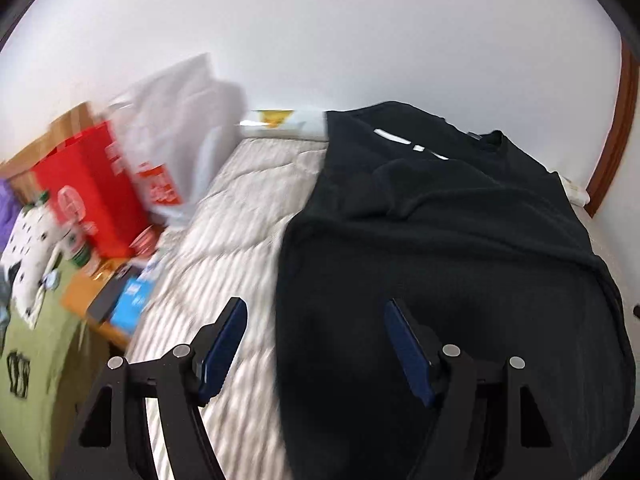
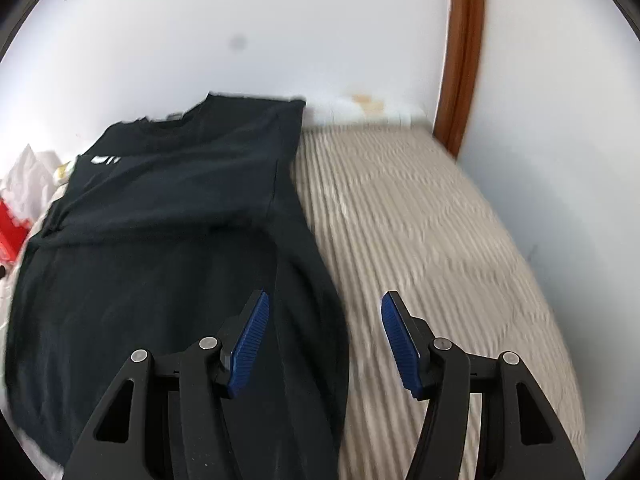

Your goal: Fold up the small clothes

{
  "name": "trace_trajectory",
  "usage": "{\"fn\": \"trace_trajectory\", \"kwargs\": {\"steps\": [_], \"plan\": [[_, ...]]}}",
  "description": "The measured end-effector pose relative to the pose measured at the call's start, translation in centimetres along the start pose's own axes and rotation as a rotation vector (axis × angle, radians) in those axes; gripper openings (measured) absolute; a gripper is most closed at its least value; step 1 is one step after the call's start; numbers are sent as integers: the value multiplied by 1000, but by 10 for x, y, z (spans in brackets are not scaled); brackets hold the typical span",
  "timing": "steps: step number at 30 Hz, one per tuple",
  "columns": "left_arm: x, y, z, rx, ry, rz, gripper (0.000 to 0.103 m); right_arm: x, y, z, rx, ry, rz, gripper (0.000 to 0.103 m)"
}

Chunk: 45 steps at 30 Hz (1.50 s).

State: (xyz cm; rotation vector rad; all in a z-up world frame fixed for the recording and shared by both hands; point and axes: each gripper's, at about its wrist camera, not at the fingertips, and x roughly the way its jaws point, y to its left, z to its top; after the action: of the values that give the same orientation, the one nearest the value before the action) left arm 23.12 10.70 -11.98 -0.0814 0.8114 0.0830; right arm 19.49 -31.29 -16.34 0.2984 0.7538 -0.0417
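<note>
A black T-shirt (image 1: 448, 248) lies on the quilted bed, collar toward the far wall, both sides folded inward; it also shows in the right wrist view (image 2: 168, 232). My left gripper (image 1: 316, 312) is open and empty, above the shirt's left edge near the hem. My right gripper (image 2: 324, 308) is open and empty, above the shirt's right edge near the hem. Both views are motion-blurred.
The beige quilted mattress (image 2: 432, 232) lies against a white wall. A red bag (image 1: 92, 192) and a white plastic bag (image 1: 180, 128) stand at the left, with boxes and clothes on a bedside surface (image 1: 112, 296). A brown door frame (image 2: 460, 52) stands at the right.
</note>
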Motion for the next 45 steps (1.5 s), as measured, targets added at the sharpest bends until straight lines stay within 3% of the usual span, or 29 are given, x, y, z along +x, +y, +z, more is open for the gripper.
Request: {"fn": "trace_trajectory", "kwargs": {"steps": [6, 12, 16, 22, 24, 26, 27, 29, 30, 34, 38, 45], "plan": [[-41, 32, -59, -72, 8, -16, 70, -20, -8, -56, 1, 42, 31, 58], [-48, 34, -109, -91, 73, -99, 70, -31, -10, -109, 24, 78, 102, 58], [-43, 25, -123, -103, 89, -158, 70, -37, -5, -126, 4, 43, 107, 58], [-33, 9, -116, -107, 71, -126, 67, -28, 9, -120, -31, 27, 91, 53], [-27, -3, -110, -74, 71, -71, 61, -22, 15, -113, -39, 20, 81, 52], [-24, -13, -108, -35, 69, -18, 45, -17, 20, -107, -43, 13, 74, 48], [-24, -16, -107, -26, 65, -11, 40, -15, 22, -104, -42, 11, 76, 42], [-24, -19, -105, -23, 63, -24, 12, -14, 25, -102, -47, 7, 81, 26], [-23, -19, -104, -28, 71, -42, 9, -15, 26, -101, -58, 3, 81, 16], [-29, -12, -105, -60, 67, -68, 7, -19, 24, -101, -56, -1, 99, 10], [-41, -5, -111, -90, 65, -101, 7, -29, 10, -106, -19, -7, 147, 9], [-84, -8, -126, -63, 17, -134, 7, -58, 4, -113, -31, -42, 159, 9]]}}
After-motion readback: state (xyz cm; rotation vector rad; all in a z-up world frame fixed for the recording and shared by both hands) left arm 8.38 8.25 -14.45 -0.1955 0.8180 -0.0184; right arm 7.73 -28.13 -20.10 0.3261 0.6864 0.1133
